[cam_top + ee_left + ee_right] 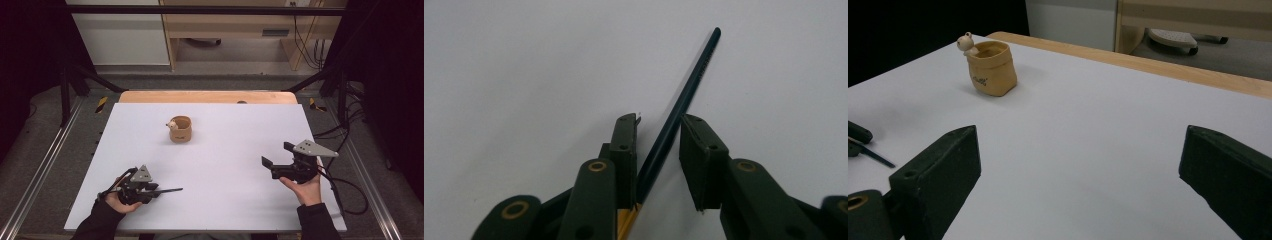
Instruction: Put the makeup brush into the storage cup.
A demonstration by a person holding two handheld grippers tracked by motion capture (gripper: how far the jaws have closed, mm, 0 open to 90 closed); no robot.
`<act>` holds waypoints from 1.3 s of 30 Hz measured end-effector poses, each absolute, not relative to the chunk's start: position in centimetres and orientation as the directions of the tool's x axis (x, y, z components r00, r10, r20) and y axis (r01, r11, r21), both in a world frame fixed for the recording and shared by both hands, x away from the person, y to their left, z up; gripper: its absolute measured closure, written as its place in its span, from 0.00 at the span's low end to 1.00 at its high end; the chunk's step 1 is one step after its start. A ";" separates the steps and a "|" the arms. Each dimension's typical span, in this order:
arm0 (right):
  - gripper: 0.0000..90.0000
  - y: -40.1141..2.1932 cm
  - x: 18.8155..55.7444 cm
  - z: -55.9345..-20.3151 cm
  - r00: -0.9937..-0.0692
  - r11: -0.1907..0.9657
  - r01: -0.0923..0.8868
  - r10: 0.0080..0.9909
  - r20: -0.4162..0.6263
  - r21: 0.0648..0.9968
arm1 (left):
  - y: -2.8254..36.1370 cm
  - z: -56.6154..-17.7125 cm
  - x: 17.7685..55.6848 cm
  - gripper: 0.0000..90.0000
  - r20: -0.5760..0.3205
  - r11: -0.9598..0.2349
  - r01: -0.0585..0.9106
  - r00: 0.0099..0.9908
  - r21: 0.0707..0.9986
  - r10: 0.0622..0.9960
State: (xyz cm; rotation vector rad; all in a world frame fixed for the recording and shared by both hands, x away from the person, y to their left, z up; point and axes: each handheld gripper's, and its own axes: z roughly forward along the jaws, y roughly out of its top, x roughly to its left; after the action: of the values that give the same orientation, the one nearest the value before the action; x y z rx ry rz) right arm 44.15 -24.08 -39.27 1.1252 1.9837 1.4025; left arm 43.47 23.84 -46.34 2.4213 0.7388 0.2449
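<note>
A dark green pencil [169, 190] [684, 95] lies flat on the white table [225, 130], its tip pointing right. My left gripper [152, 189] [659, 125] sits low over the pencil's near end with the shaft between its jaws. The shaft rests against the left pad, and a gap shows to the right pad. The pencil's yellow end [624, 222] shows under the left jaw. My right gripper [276, 154] [1078, 165] hovers at the table's right side, jaws wide open and empty. A tan pouch-shaped holder [180, 129] [992, 70] with a small figure on its rim stands upright at mid-table, towards the back.
The table's wooden far edge [207, 96] runs behind the holder. Metal rails [45, 160] flank the table. Cables [345, 187] trail off at the right. Wooden furniture [225, 25] stands beyond the table.
</note>
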 end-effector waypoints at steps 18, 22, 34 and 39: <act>0.04 -24.0 44.2 -39.4 -0.563 0.149 0.360 0.822 0.087 0.921 | 23.7 -46.2 43.5 0.91 0.002 -0.673 0.473 0.817 0.569 0.577; 0.04 -24.0 44.2 -39.4 -0.565 0.150 0.360 0.821 0.087 0.921 | 23.7 -46.0 43.5 0.87 -0.011 -0.666 0.478 0.817 0.573 0.577; 0.04 -24.2 44.1 -39.1 -0.562 0.141 0.361 0.822 0.095 0.922 | 23.1 -43.7 44.4 0.58 -0.015 -0.678 0.485 0.819 0.552 0.574; 0.04 -24.2 44.2 -39.1 -0.564 0.145 0.360 0.821 0.091 0.922 | 22.3 -44.1 44.9 0.54 -0.018 -0.719 0.496 0.829 0.486 0.559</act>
State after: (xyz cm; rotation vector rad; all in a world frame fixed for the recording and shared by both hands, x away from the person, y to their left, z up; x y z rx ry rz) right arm 44.17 -24.25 -39.14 1.1272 1.9912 1.4070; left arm 44.92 22.27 -44.12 2.5275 0.7793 0.1783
